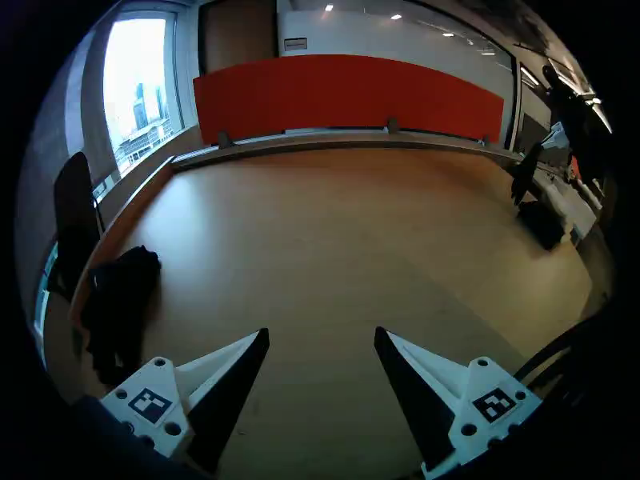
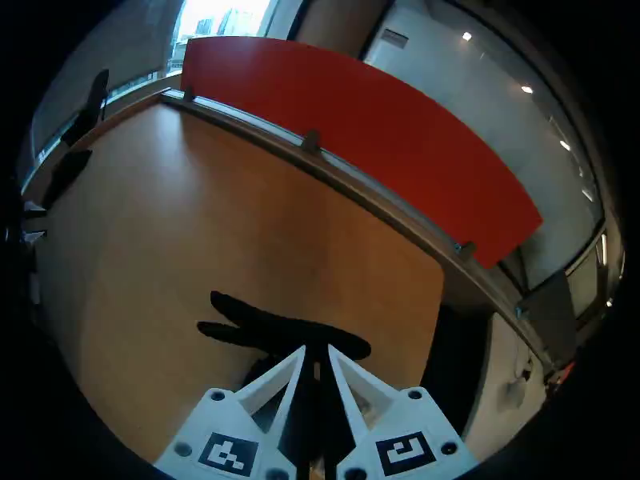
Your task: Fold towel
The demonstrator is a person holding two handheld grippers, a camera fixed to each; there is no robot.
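In the left gripper view, the left tongs (image 1: 320, 332) stand released, their two fingers spread wide with nothing between them, above a broad wooden desk (image 1: 320, 232). Ahead of them the desk top is bare right up to its far edge, where a red partition (image 1: 344, 92) runs along a rail. At the desk's left edge a dark bundle of cloth (image 1: 120, 304) lies beside a dark chair back (image 1: 74, 208); whether that bundle is a towel I cannot tell. A bright window (image 1: 136, 88) fills the left wall.

In the right gripper view, the right tongs (image 2: 316, 350) are drawn nearly together and look clenched on a black towel (image 2: 264, 324), which spreads out just past their tips over the desk (image 2: 160, 224). The wood to the left and ahead is open up to the partition (image 2: 360, 136). The desk's right edge drops off near the towel.
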